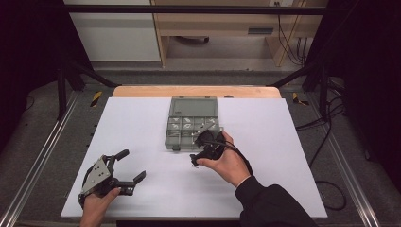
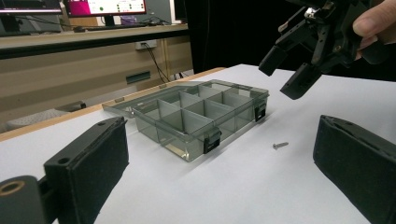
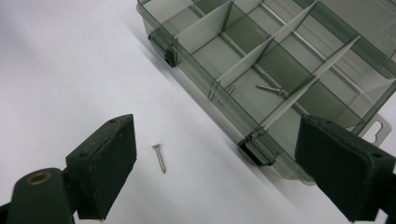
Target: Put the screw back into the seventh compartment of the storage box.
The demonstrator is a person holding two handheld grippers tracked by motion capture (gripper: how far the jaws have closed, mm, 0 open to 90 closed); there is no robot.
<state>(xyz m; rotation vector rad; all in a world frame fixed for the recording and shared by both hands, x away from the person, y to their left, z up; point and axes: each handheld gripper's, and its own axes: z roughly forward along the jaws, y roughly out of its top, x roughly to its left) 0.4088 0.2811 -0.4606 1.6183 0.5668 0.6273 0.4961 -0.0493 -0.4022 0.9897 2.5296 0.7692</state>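
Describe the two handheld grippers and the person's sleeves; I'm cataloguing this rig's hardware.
Both are black two-jaw tools with thick, flat rectangular pads. The left gripper carries a grey three-cornered plate with small holes on top. The right gripper trails a black cable over the hand. The right arm wears a black long sleeve; the left wrist is bare.

No text, label, brand or number is reading clearly anywhere; the monitor [image 2: 105, 6] at 11 o'clock is showing only blurred marks.
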